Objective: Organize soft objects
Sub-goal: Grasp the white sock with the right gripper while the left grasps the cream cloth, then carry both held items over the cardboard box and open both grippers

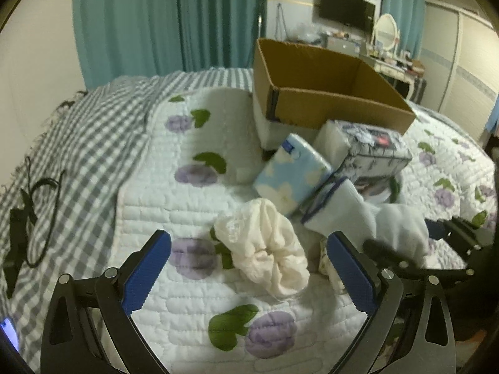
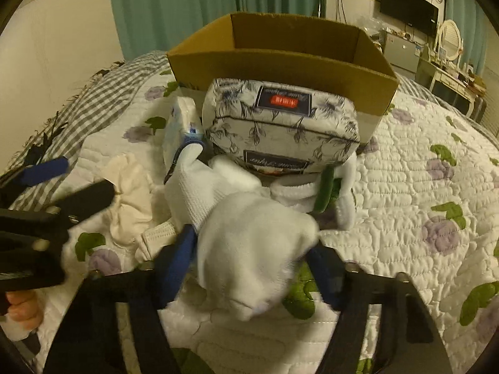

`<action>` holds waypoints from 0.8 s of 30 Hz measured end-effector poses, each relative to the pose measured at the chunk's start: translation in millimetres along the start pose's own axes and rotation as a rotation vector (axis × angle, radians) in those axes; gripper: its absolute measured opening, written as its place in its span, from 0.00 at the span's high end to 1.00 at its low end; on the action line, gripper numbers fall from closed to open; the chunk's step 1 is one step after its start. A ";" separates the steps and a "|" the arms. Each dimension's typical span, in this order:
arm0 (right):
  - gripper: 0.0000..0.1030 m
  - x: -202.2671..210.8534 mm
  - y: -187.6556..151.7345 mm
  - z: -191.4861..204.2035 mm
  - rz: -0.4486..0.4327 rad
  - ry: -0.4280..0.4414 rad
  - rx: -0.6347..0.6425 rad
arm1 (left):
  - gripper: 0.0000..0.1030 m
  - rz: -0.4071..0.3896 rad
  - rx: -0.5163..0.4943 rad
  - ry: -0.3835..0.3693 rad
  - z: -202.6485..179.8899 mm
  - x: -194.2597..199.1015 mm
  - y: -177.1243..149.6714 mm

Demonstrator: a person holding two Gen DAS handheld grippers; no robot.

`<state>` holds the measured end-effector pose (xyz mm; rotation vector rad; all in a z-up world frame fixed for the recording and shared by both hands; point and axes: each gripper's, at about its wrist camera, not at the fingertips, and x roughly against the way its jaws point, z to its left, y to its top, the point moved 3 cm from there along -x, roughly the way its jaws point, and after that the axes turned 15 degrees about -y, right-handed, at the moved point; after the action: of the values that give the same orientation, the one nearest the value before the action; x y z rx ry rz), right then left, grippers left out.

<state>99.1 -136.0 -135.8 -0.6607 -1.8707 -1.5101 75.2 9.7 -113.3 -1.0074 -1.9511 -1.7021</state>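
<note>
A floral quilt (image 1: 193, 293) covers the bed, bearing an open cardboard box (image 2: 280, 62). A floral tissue pack (image 2: 280, 124) leans against the box. The right gripper (image 2: 252, 265) is clamped on a white sock (image 2: 249, 255) just before that pack. The left gripper (image 1: 246, 268) is spread wide around a crumpled cream cloth (image 1: 268, 249).

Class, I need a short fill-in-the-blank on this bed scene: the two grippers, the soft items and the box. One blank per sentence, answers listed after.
1. The right gripper is closed on a white ____.
2. The left gripper is ____, its fingers on either side of the cream cloth.
3. The cardboard box stands behind the ____-patterned tissue pack.
4. The blue tissue pack is printed with white ____.

Answers: sock; open; floral; clouds
</note>
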 end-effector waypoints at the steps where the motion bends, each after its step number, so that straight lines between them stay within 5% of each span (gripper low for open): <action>1: 0.43 2.0 0.5 -2.6 0.001 0.006 -0.007 | 0.02 0.005 -0.004 0.001 -0.5 -3.6 -0.5; 5: 0.45 6.1 1.2 -10.2 -0.008 0.005 -0.028 | 0.08 0.035 -0.001 0.014 5.3 -19.8 -1.5; 8: 0.45 11.4 2.5 -13.5 -0.016 0.009 -0.034 | 0.22 0.060 0.010 0.000 8.6 -32.2 -0.2; 10: 0.45 15.9 3.1 -12.5 -0.029 0.002 -0.025 | 0.45 0.089 0.023 -0.016 11.4 -42.9 0.1; 13: 0.45 24.5 3.3 -10.4 -0.048 0.001 -0.006 | 0.64 0.119 0.044 -0.048 15.6 -50.0 -2.3; 24: 0.46 89.0 34.4 -36.3 -0.178 0.015 -0.039 | 0.68 -0.011 -0.024 -0.060 -2.5 26.6 14.1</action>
<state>70.2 -164.8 -42.1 -0.5088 -1.9359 -1.6621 66.7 14.8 -84.8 -1.0696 -1.9815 -1.7236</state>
